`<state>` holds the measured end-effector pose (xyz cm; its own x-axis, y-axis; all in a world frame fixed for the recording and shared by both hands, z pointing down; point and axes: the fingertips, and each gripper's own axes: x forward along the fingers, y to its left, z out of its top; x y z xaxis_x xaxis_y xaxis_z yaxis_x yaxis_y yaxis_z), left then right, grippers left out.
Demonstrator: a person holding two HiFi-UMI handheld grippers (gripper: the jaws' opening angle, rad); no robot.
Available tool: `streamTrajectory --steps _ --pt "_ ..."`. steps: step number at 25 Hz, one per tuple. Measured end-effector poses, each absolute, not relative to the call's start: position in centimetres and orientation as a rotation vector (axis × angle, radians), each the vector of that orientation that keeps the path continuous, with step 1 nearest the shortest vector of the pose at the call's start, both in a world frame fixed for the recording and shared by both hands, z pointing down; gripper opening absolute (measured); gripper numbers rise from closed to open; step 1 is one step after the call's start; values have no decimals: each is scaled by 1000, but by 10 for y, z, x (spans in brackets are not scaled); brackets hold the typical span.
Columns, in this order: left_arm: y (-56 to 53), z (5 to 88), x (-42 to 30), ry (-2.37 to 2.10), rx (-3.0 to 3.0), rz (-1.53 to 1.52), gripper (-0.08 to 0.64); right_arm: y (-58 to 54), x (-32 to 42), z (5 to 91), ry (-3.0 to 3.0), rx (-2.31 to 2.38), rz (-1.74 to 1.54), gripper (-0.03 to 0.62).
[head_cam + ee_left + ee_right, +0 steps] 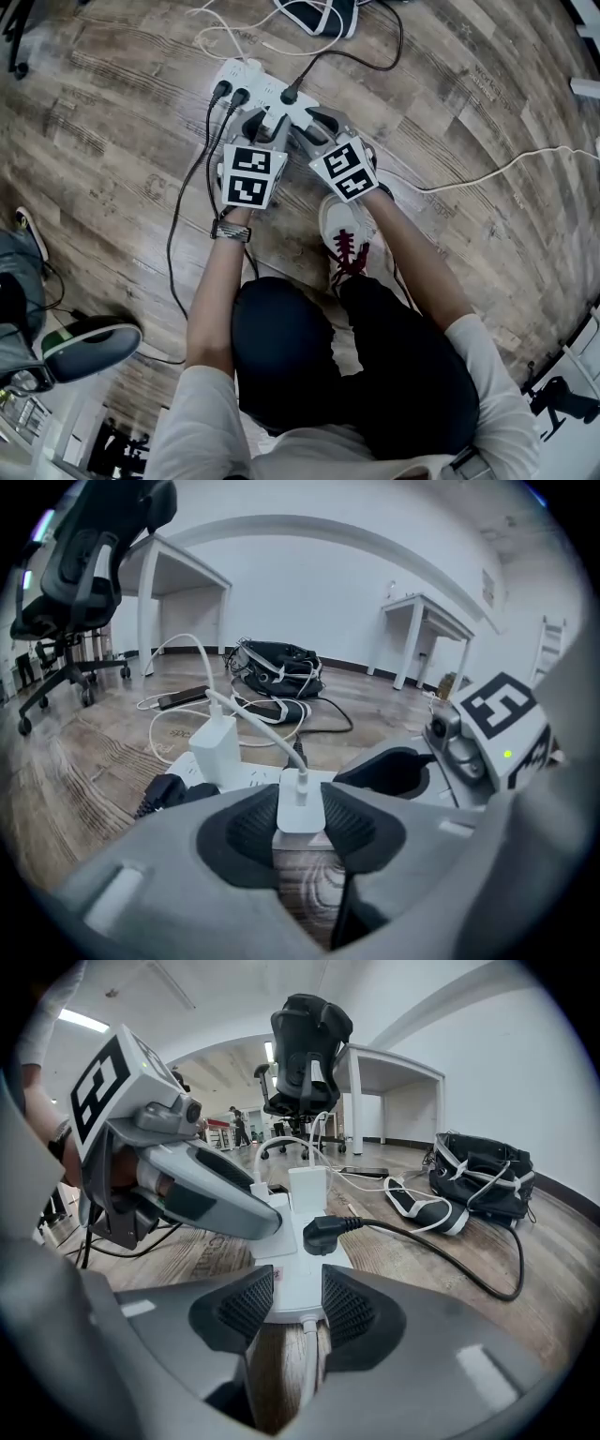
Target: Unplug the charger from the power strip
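Left gripper (pixel 300 829): your jaws are clamped on the small white cube charger (pixel 300 801), with a pad pressed to each of its sides.
Charger: it stands upright on the long white plastic power strip (pixel 286 1274).
Right gripper (pixel 298 1305): your jaws pinch the strip's near end.
Strip: it lies on the wooden plank floor (pixel 112 112).

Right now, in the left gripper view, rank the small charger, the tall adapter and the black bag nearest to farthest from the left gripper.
1. The small charger, gripped by the left gripper.
2. The tall adapter, behind-left on the power strip.
3. The black bag, far back on the floor.
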<state>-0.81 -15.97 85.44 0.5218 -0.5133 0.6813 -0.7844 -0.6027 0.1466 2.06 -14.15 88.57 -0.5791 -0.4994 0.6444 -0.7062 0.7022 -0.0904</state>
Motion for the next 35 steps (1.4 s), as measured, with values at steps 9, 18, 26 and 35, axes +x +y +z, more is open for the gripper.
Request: streamTrajectory --steps 9,18,26,35 --pt "-155 853 -8 -1073 2377 886 140 -140 19 885 -2315 921 454 162" --pt "-161 844 -12 -1073 2311 773 140 -141 22 883 -2303 915 428 163" --pt "-154 837 -11 -982 2210 534 140 -141 20 884 -2313 914 435 163" --pt "-150 846 -11 -910 2074 386 144 -135 20 881 -2309 911 454 156"
